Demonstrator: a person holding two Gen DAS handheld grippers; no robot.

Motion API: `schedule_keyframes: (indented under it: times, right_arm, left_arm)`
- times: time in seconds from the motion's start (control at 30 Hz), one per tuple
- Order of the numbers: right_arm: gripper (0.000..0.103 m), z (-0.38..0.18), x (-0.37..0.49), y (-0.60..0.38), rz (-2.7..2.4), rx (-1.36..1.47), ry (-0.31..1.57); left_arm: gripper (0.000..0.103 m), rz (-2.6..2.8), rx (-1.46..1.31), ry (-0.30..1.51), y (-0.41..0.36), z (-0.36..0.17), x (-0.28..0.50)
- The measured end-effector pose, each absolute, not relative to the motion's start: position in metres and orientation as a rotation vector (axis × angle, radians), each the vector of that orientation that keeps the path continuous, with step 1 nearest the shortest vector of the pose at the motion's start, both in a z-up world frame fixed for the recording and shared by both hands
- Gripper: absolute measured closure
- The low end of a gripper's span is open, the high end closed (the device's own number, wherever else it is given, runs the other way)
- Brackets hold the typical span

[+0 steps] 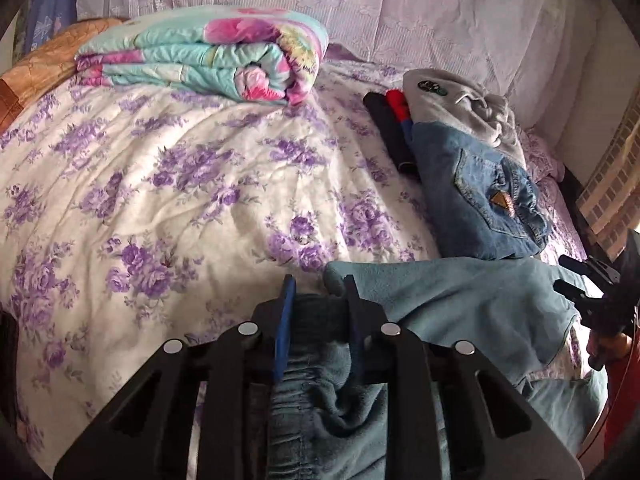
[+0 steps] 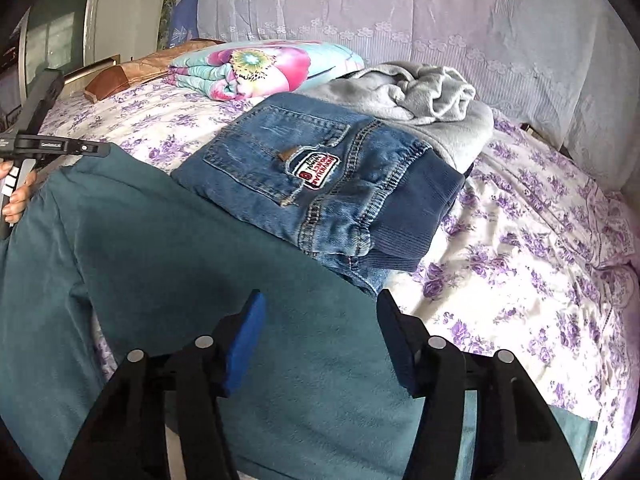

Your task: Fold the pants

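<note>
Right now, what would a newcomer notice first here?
The teal pants sprawl across the near edge of the flowered bed, waistband pinched in the left gripper. Beyond them lie folded jeans, with a bright floral quilt at the bed's far side.

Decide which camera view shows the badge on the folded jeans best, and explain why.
The right wrist view: the badge on the jeans faces it, large, lettering visible. The left wrist view shows the jeans sideways, badge unclear.

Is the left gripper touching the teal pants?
Touching. The left wrist view shows the left gripper with both pads pressed on the bunched waistband of the teal pants.
</note>
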State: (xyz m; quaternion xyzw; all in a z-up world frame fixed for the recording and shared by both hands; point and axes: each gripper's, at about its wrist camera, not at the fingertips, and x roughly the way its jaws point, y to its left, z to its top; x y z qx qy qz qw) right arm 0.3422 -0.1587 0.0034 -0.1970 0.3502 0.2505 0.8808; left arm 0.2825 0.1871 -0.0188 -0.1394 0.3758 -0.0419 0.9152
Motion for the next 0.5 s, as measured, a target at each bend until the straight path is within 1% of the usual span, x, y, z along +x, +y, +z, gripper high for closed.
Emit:
schedule_keyframes:
  times: [0.1, 0.17, 0.3, 0.33, 0.37, 0.43, 0.47, 0.5]
  right_arm:
    - [0.046, -0.011, 0.364, -0.161, 0.522, -0.427, 0.744]
    - [0.046, -0.017, 0.372, -0.162, 0.538, -0.43, 0.747]
    - [0.046, -0.027, 0.385, -0.158, 0.591, -0.45, 0.764]
    - [0.049, -0.029, 0.387, -0.157, 0.597, -0.461, 0.768]
    - [0.055, -0.031, 0.39, -0.156, 0.614, -0.461, 0.775]
    - [0.074, -0.031, 0.393, -0.157, 0.61, -0.445, 0.79]
    - [0.085, -0.03, 0.392, -0.159, 0.612, -0.436, 0.804]
    - [0.101, -0.03, 0.39, -0.16, 0.628, -0.417, 0.828]
  left_arm:
    - [0.081, -0.131, -0.244, 0.652, 0.179, -0.004, 0.258]
    - [0.081, -0.134, -0.244, 0.603, 0.179, 0.0, 0.249]
    - [0.081, -0.145, -0.352, 0.585, 0.198, -0.003, 0.25]
    - [0.081, -0.148, -0.379, 0.587, 0.202, -0.004, 0.251]
    - [0.081, -0.147, -0.403, 0.589, 0.206, -0.006, 0.252]
    - [0.081, -0.139, -0.419, 0.598, 0.209, -0.009, 0.253]
    - [0.081, -0.133, -0.416, 0.603, 0.208, -0.009, 0.254]
    - [0.081, -0.128, -0.41, 0.607, 0.207, -0.01, 0.255]
